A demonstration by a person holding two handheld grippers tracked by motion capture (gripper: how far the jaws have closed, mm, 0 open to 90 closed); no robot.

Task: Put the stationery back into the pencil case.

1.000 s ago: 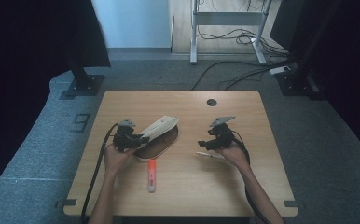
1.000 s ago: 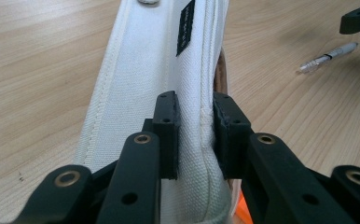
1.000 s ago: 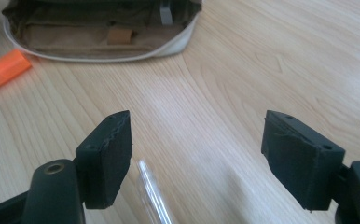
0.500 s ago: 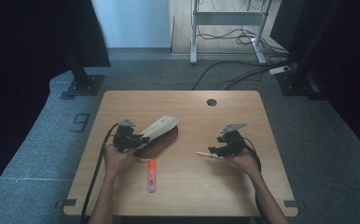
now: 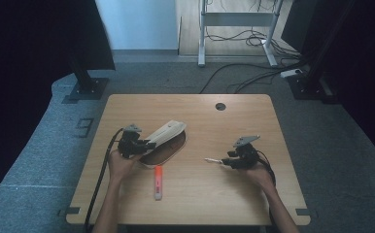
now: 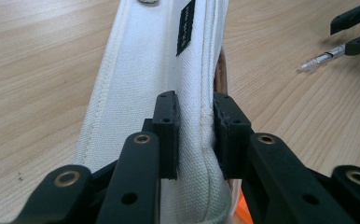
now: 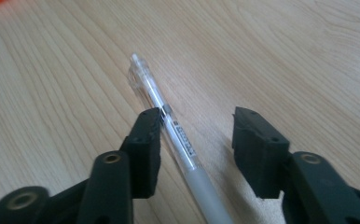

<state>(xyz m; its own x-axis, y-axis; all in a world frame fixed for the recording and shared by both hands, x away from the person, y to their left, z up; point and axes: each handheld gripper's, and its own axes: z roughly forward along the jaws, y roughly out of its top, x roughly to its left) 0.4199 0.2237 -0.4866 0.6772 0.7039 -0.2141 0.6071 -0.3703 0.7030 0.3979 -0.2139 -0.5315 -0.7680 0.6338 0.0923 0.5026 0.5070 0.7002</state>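
Toward the desk's [image 5: 127,104] left edge, the pencil case [image 5: 168,132] was held open, clamped at its rim by the left gripper [image 6: 194,135]. The orange marker [image 5: 158,182] lay unpacked. Right of centre, the pen [image 7: 178,135] lay between the right gripper's [image 7: 197,144] closing jaws, not yet gripped.

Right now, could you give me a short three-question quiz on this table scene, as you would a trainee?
1. True or false: the left gripper is shut on the white pouch.
2. What lies between the right gripper's jaws? A) an orange marker B) a clear pen C) a cable
3. In the high view, what lies on the table between the two hands, in front of the pouch?

Key
1. True: its pads pinch the pouch's edge.
2. B: the pen lies on the wood, one pad beside it, the other apart; the jaws have just been closing.
3. The orange marker.
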